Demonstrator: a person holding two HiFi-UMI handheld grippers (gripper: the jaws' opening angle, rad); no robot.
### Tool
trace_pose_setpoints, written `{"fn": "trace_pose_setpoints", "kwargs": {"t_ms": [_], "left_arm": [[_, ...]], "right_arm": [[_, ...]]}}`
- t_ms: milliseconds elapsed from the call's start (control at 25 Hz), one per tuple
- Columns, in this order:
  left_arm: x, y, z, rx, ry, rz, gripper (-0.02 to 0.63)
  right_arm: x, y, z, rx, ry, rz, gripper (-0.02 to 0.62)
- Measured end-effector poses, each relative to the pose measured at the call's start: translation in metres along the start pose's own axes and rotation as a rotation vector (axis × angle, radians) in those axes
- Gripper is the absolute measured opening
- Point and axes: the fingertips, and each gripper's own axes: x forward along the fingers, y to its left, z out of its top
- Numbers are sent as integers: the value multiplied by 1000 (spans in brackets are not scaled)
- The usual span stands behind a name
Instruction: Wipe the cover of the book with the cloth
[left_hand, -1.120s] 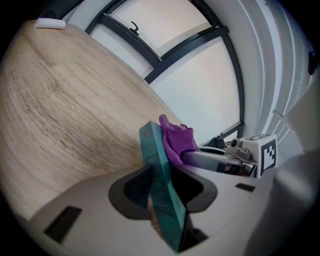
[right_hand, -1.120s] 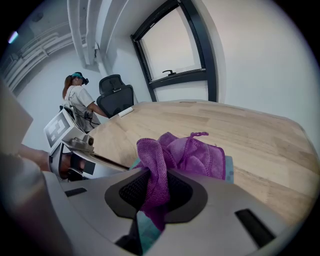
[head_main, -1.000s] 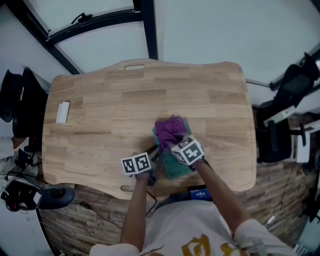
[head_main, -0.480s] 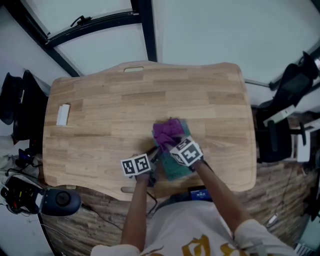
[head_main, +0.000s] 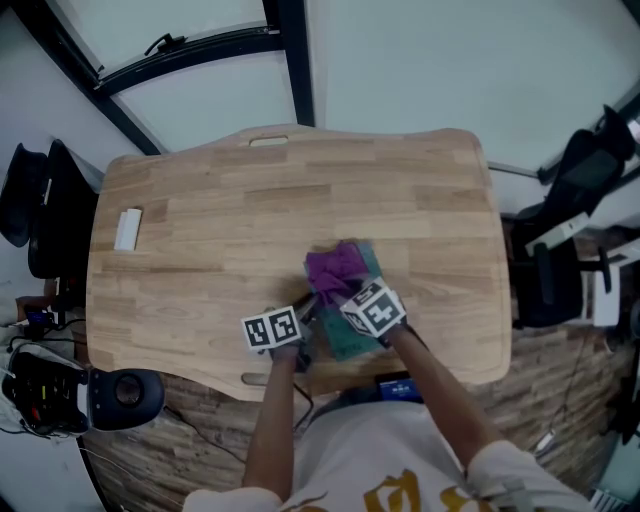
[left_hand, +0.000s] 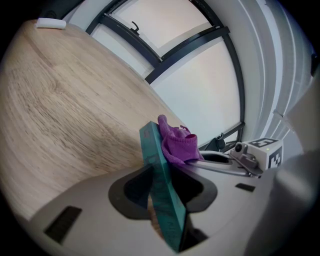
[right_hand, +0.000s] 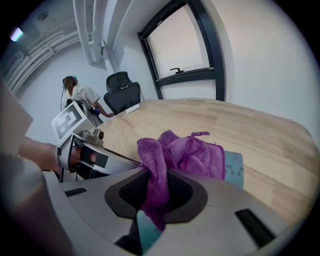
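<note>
Book (head_main: 352, 338) first, since everything hangs on how it behaves: it is a thin teal volume lying near the front edge of the wooden table (head_main: 250, 200), well apart from the small white block (head_main: 125, 226) at the far left. Moving rightward, the left gripper (head_main: 305, 335) has its jaws closed on the book's left edge; in the left gripper view the teal slab (left_hand: 160, 185) runs straight between the two jaws of that gripper (left_hand: 162, 196), pinched across its thickness. I judge the book to be light and stiff, with a smooth cover that would skate on the wood under a sideways rub, so this edge hold is the sensible one (it anchors the book and leaves the cover bare). Whether the gripped edge is lifted slightly off the table I cannot tell. On top of the cover sits the purple cloth (head_main: 335, 268), bunched into a soft heap. The right gripper (head_main: 345, 292) grasps it: in the right gripper view a fold of the cloth (right_hand: 185, 152) is clamped between the closed jaws of that gripper (right_hand: 155, 194), the rest spilling forward over the teal cover (right_hand: 232, 167). The cloth looks limp, fluffy and grippy; it should be held by a thick fold, as here, so that a loose pad drags beneath.
</note>
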Motion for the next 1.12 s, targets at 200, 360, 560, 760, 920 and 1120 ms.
{"fn": "trace_pose_setpoints", "kwargs": {"t_ms": [200, 360, 560, 760, 920, 1120], "left_arm": [[0, 0, 0, -3, 1, -3, 120], [0, 1, -2, 1, -2, 0, 120], [0, 2, 0, -1, -1, 2, 120], [0, 2, 1, 0, -2, 2, 120], [0, 3, 0, -1, -1, 3, 120], [0, 2, 1, 0, -3, 2, 120]], "right_arm": [[-3, 5, -8, 5, 2, 6, 72], [-7, 10, -15, 13, 8, 15, 72], [-12, 15, -23, 27, 40, 35, 72], [-16, 21, -30, 37, 52, 50, 72], [-19, 27, -38, 47, 61, 62, 72], [-22, 36, -47, 37, 71, 88, 72]]}}
